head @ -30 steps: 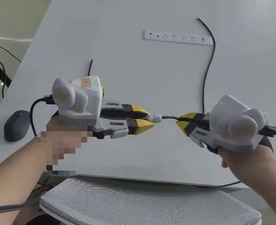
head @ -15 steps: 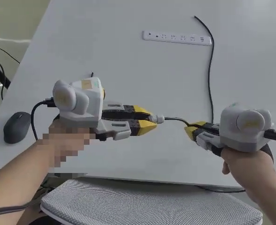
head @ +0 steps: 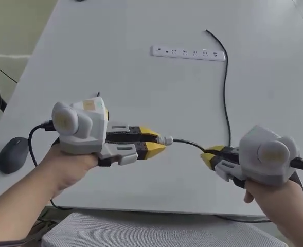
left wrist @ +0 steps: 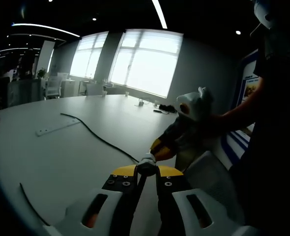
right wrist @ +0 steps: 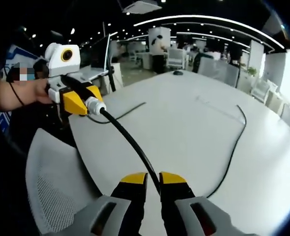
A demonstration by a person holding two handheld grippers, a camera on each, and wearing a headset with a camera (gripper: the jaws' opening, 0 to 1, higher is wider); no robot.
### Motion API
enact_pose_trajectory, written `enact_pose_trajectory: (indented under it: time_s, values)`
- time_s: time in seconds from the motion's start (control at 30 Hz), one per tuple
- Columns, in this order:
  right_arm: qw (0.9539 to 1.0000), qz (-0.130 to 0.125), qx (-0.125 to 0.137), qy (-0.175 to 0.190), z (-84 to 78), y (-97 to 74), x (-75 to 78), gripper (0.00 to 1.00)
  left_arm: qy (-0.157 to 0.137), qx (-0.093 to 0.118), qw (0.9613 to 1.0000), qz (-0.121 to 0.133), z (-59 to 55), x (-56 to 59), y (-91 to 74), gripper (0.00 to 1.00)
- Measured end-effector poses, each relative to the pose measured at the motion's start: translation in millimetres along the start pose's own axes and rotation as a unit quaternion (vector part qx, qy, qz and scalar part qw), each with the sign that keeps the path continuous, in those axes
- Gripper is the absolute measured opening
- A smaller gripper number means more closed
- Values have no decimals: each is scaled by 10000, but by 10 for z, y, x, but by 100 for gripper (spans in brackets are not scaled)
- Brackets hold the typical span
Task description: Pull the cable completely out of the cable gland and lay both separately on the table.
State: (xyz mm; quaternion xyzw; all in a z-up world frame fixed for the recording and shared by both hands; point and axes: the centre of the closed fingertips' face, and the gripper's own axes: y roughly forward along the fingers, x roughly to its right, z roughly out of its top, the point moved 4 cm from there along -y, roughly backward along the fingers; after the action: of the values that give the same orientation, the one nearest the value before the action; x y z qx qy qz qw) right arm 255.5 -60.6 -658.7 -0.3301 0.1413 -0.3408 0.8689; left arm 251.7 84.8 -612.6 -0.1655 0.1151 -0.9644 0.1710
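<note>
Yellow tips of the left tongs [head: 159, 145] are clenching the pale gland [head: 166, 140] in the head view, bracing it so it cannot follow the pull. The black cable [head: 190, 144] is running from the gland's mouth across to the right tongs [head: 207, 156], which are clamping it a short way along. Both are being held in the air over the near edge of the white counter [head: 141, 77], probably to give the hands free room to draw apart. A power strip [head: 188, 52] with its own cord is lying well beyond, and a mouse [head: 11, 154] is sitting at the left edge.

In the left gripper view, the left tongs [left wrist: 145, 172] are pinching the gland [left wrist: 147, 164] right at their tips, with the right tongs [left wrist: 157, 146] facing them nearby. This is lining the two up along the cable's axis, which suits a straight pull.

In the right gripper view, the right tongs [right wrist: 153, 177] are squeezing the cable [right wrist: 130, 142] between closed jaws. The cable is stretching in a gentle curve up to the gland [right wrist: 93, 105], so it is not drawn tight. It is entering the gland there, so I judge it is not yet out. Nothing is lying on the counter [right wrist: 194, 132] yet from the pair.
</note>
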Motion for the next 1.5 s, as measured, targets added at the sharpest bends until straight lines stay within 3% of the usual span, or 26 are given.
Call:
enact_pose_trajectory:
  time_s: [0.1,0.13,0.23,0.33,0.4,0.57,0.8,0.93,1.03,1.17,1.5]
  values:
    - [9999,-87,49,-136,113,-53,-41,17,-1,38,10000,9,21,-6,-8,15]
    - [9988,-117,195,-431,234,-84,-72,17,-4,53,10000,4,25,-6,-12,15]
    - [9952,-161,264,-933,423,-115,-176,18,-13,21,10000,-28,13,-2,-17,15]
    - [9897,-77,204,-1413,573,-82,-318,16,-10,5,10000,-62,-5,0,-29,15]
    - [9834,-72,242,-1800,659,-56,-391,14,-16,-4,10000,-92,-11,5,-34,15]
    - [9720,7,106,-2346,673,22,-509,10,-5,-28,9999,-104,-22,-4,-29,15]
    - [9681,170,77,-2498,643,72,-575,7,-1,-91,9999,-113,-48,1,9,15]
    - [9623,162,47,-2716,641,100,-573,2,16,-133,9999,-94,-61,0,30,15]
    - [9664,209,33,-2562,632,106,-557,1,31,-163,9998,-94,-69,5,35,15]
    - [9671,221,84,-2531,613,99,-548,1,28,-171,9998,-85,-69,11,41,15]
    - [9800,298,165,-1962,540,64,-474,0,79,-261,9996,-52,-62,60,99,15]
